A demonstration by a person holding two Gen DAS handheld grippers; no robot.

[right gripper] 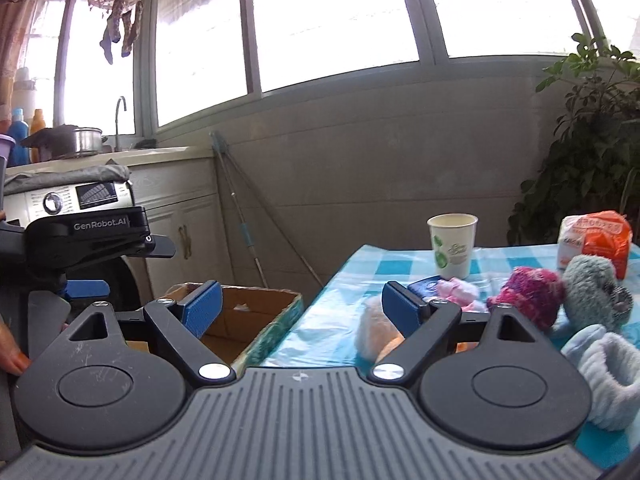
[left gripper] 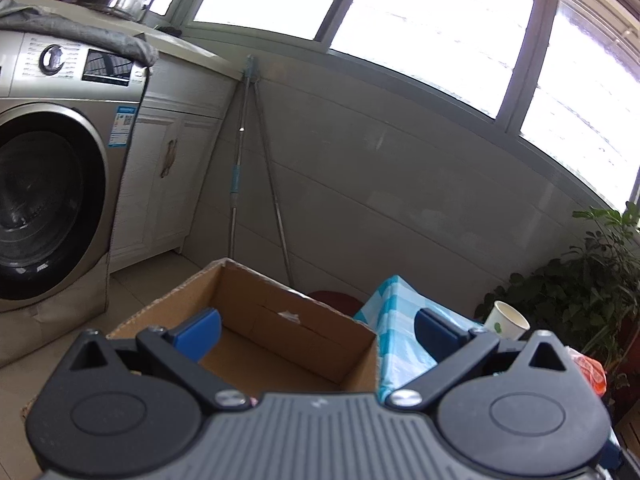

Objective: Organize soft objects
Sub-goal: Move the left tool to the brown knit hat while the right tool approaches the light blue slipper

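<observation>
My left gripper (left gripper: 316, 334) is open and empty, held above an open cardboard box (left gripper: 288, 320) on the floor beside the table. The box also shows in the right wrist view (right gripper: 256, 312), and the left gripper's body (right gripper: 84, 236) is seen there at the left. My right gripper (right gripper: 302, 306) is open and empty over the table's left edge. Soft things lie on the blue checked tablecloth (right gripper: 384, 268): a white and orange plush (right gripper: 372, 334), a small pink piece (right gripper: 460, 290), a magenta knit toy (right gripper: 532, 294), a grey-green plush (right gripper: 592, 292) and pale blue fuzzy socks (right gripper: 608, 364).
A paper cup (right gripper: 454, 244) and an orange packet (right gripper: 596, 240) stand at the table's back. A washing machine (left gripper: 52, 184) and white cabinet (left gripper: 172, 168) are at the left. Mop poles (left gripper: 240, 160) lean on the wall. A leafy plant (right gripper: 592, 152) stands at the right.
</observation>
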